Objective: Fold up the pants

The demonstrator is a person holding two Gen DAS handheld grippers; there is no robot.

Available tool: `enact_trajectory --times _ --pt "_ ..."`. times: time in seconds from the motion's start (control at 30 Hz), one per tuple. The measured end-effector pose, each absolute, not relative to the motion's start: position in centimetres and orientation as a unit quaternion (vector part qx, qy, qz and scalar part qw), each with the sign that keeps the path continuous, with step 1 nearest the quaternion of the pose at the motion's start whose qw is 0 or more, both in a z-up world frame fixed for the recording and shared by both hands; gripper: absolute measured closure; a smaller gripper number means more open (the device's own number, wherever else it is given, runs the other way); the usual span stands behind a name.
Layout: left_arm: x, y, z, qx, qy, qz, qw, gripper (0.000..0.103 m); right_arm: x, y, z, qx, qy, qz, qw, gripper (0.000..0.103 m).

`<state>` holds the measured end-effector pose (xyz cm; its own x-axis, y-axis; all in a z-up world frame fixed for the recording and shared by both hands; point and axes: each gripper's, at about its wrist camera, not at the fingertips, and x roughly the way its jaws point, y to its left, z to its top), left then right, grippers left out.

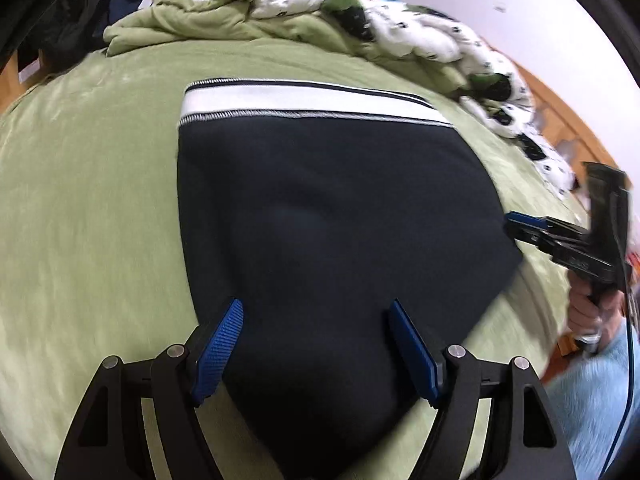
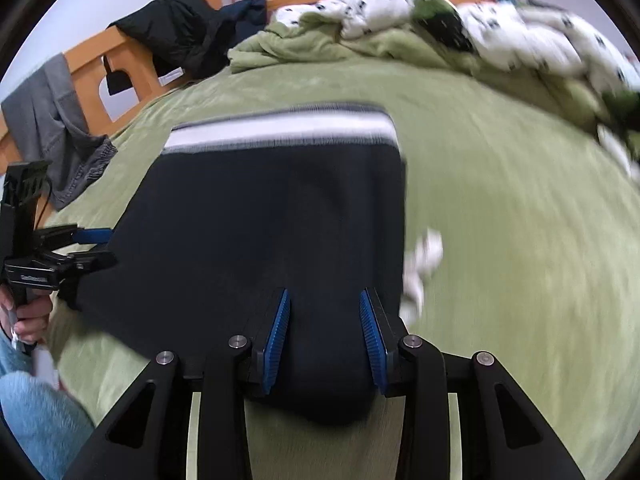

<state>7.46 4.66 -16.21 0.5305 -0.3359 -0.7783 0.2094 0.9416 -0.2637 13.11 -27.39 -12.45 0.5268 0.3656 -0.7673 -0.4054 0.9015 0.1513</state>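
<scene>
Dark navy pants (image 1: 328, 216) lie folded on the green bedsheet, their white waistband (image 1: 308, 106) at the far end. My left gripper (image 1: 316, 312) is open over the near edge of the pants, holding nothing. It shows at the left in the right wrist view (image 2: 94, 248), at the pants' left edge. My right gripper (image 2: 324, 304) is open over the near right part of the pants (image 2: 272, 216). It shows at the right in the left wrist view (image 1: 516, 226). The right wrist view is blurred by motion.
A crumpled white and green quilt (image 1: 360, 12) lies along the far side of the bed. Dark clothes (image 2: 188, 32) and a grey garment (image 2: 56, 120) hang on the wooden bed frame (image 2: 116, 64). A small white item (image 2: 424, 264) lies right of the pants.
</scene>
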Motion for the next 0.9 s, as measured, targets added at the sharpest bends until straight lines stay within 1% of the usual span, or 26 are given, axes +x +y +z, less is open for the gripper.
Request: enact_trajectory --times 0.13,0.23,0.27,0.37,0.43,0.53,0.57,0.6,0.63,0.67,0.7,0.77,0.83,0.87,0.9 --pt "4.3 4.4 -17.0 -0.043 0.464 -0.131 0.875 0.028 11.5 -28.4 -14.3 0.009 0.469 0.214 0.857 0.067" --pt "2.8 5.7 -17.6 -0.082 0.508 -0.143 0.845 0.028 10.3 -29.0 -13.8 0.014 0.465 0.211 0.86 0.067" --pt "1.9 6.1 -17.6 -0.08 0.506 -0.133 0.848 0.029 9.9 -29.3 -13.4 0.022 0.465 0.212 0.86 0.067" --pt "-0.1 6.0 -17.7 -0.022 0.489 -0.103 0.866 0.03 9.2 -30.0 -12.6 0.028 0.458 0.209 0.864 0.067" --pt "-0.1 5.6 -17.5 0.008 0.48 -0.089 0.872 0.03 8.8 -30.3 -12.3 0.026 0.455 0.206 0.866 0.067" --pt "0.4 4.9 -17.1 0.022 0.458 -0.064 0.886 0.033 8.7 -30.6 -12.3 0.035 0.458 0.199 0.866 0.067" --pt "0.8 4.7 -17.1 0.027 0.454 -0.056 0.889 0.041 8.7 -30.7 -12.4 0.039 0.46 0.198 0.864 0.067" --pt "1.4 4.5 -17.2 0.032 0.452 -0.044 0.89 0.055 8.6 -30.7 -12.4 0.044 0.464 0.198 0.862 0.067" --pt "1.9 4.6 -17.1 0.031 0.451 -0.039 0.891 0.065 8.7 -30.6 -12.5 0.044 0.465 0.198 0.862 0.067" --pt "2.1 4.6 -16.9 0.017 0.446 -0.051 0.893 0.09 8.6 -30.6 -12.5 0.042 0.466 0.197 0.862 0.067" --pt "1.9 5.0 -16.4 -0.008 0.433 -0.06 0.899 0.094 8.4 -30.6 -12.5 0.036 0.465 0.195 0.863 0.067" --pt "0.6 6.1 -15.8 -0.032 0.405 -0.054 0.912 0.093 8.1 -30.7 -12.3 0.027 0.461 0.189 0.867 0.067" --pt "0.7 6.0 -17.2 -0.032 0.433 -0.064 0.899 0.093 7.9 -31.1 -12.4 0.025 0.461 0.188 0.867 0.067" --pt "0.5 6.1 -18.1 -0.03 0.442 -0.069 0.894 0.09 7.9 -31.3 -12.5 0.025 0.463 0.188 0.866 0.067" --pt "0.1 6.1 -18.2 -0.027 0.439 -0.075 0.895 0.09 8.1 -31.4 -12.6 0.023 0.465 0.188 0.865 0.067"
